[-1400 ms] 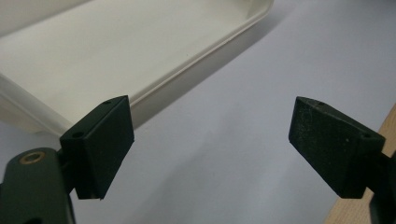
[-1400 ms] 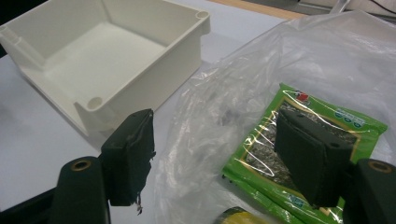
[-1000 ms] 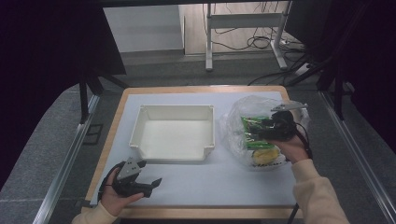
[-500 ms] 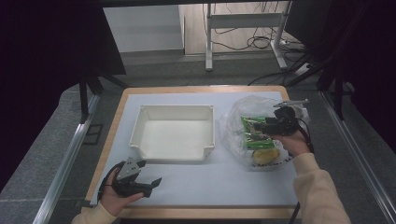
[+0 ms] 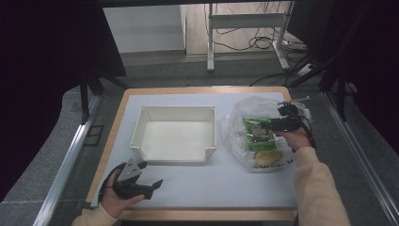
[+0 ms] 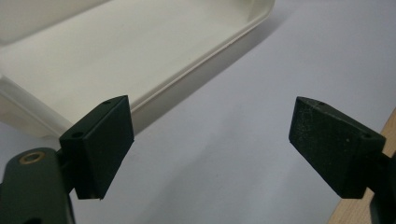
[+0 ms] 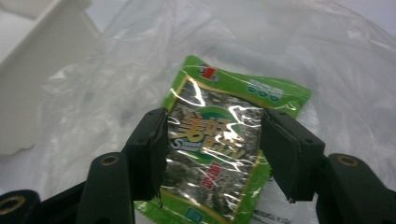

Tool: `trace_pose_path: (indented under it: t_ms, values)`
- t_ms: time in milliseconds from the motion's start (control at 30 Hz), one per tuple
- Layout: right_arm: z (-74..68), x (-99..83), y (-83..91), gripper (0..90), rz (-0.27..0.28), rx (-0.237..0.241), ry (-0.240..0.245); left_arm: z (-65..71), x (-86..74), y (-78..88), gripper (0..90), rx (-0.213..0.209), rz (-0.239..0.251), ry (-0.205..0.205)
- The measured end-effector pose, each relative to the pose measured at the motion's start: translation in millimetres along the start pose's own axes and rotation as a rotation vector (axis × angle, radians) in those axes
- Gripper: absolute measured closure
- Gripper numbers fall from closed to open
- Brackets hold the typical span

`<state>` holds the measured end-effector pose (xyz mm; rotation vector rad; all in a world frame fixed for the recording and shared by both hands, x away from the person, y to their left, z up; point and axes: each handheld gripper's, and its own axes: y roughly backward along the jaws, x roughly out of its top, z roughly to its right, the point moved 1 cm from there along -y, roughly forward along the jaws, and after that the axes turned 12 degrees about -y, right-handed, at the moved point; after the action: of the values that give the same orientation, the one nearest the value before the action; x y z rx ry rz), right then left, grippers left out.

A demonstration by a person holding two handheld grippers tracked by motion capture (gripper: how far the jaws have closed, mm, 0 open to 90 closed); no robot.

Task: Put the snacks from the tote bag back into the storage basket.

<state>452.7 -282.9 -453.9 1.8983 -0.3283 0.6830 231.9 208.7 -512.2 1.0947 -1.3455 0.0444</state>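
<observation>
We found the right gripper with its jaws just closing around a glossy green foil packet inside a crinkled clear plastic bag near the table's right edge, pads not visibly pressing. The left gripper stood wide open, holding nothing, beside the rectangular white plastic tray, which held nothing.

A glossy foil-like plastic finish is being shown by the green snack packet, with light being reflected in bright streaks. A thin, clear, crinkled plastic film is being displayed by the bag around it. Smooth, matt, cream plastic is being presented by the tray. The counter is being seen as pale wood at its edge, covered by a matt white sheet. A matt black, faintly grainy surface is being shown by the fingers of the left gripper.
</observation>
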Motion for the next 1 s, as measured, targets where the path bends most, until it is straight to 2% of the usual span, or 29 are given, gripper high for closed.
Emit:
trace_pose_path:
  t_ms: [100,133,367,533,1000]
  values:
    - [5.2,0.8,-3.4,44.5,-0.009,-0.009,-0.015,0.2,0.0,0.1,14.2,0.001,0.000,-0.001]
    - [10.7,1.8,-7.7,45.6,-0.030,-0.014,-0.035,0.6,0.2,0.3,14.2,0.003,0.000,-0.002]
    - [18.5,4.7,-15.4,48.4,-0.080,-0.046,-0.054,0.7,0.3,0.0,14.2,0.004,-0.002,-0.006]
    - [26.3,3.8,-23.1,51.5,-0.119,-0.061,-0.085,1.1,0.2,0.4,14.2,0.004,-0.001,-0.004]
    - [32.0,0.6,-33.1,60.9,-0.199,-0.078,-0.124,1.4,0.1,0.1,14.1,0.004,-0.002,-0.007]
